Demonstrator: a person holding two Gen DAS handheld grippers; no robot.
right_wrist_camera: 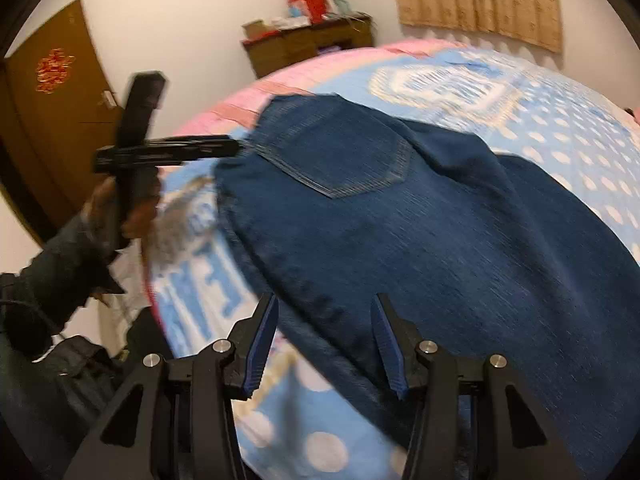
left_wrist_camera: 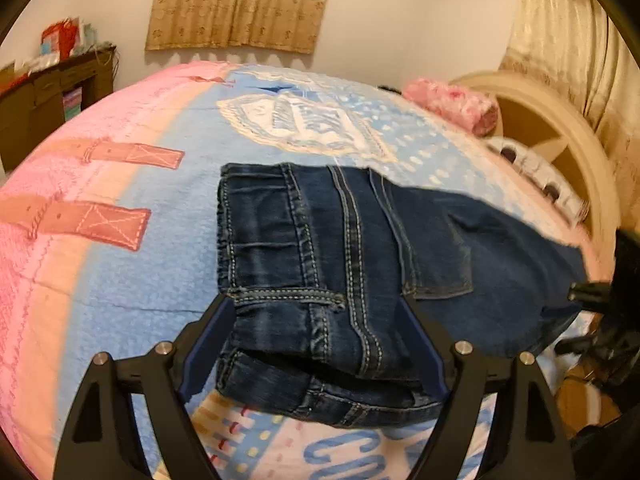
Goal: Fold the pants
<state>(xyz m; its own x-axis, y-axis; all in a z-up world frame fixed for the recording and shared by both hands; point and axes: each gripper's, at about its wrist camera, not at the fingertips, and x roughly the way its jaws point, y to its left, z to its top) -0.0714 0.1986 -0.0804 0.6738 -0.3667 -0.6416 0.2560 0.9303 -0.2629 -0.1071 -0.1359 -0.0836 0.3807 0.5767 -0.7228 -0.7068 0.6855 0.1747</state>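
Dark blue jeans (left_wrist_camera: pixel 360 248) lie folded on the bed's pink and blue blanket (left_wrist_camera: pixel 152 280), the waistband end nearest me. My left gripper (left_wrist_camera: pixel 316 302) stands open wide, a blue pad on each side of the stitched waistband, and neither pad pinches it. In the right wrist view the jeans (right_wrist_camera: pixel 440 240) show a back pocket facing up. My right gripper (right_wrist_camera: pixel 326 300) hangs open over their near edge, with cloth below the gap; the picture is blurred. A hand (right_wrist_camera: pixel 136 216) holds the left gripper (right_wrist_camera: pixel 168 152) at the jeans' far left corner.
A cream headboard (left_wrist_camera: pixel 560 140) and a pink pillow (left_wrist_camera: pixel 452 104) close the bed's right end. A dark cabinet (right_wrist_camera: pixel 308 44) with clutter stands against the far wall, and a brown door (right_wrist_camera: pixel 52 120) is at left. Curtains (left_wrist_camera: pixel 240 4) hang behind the bed.
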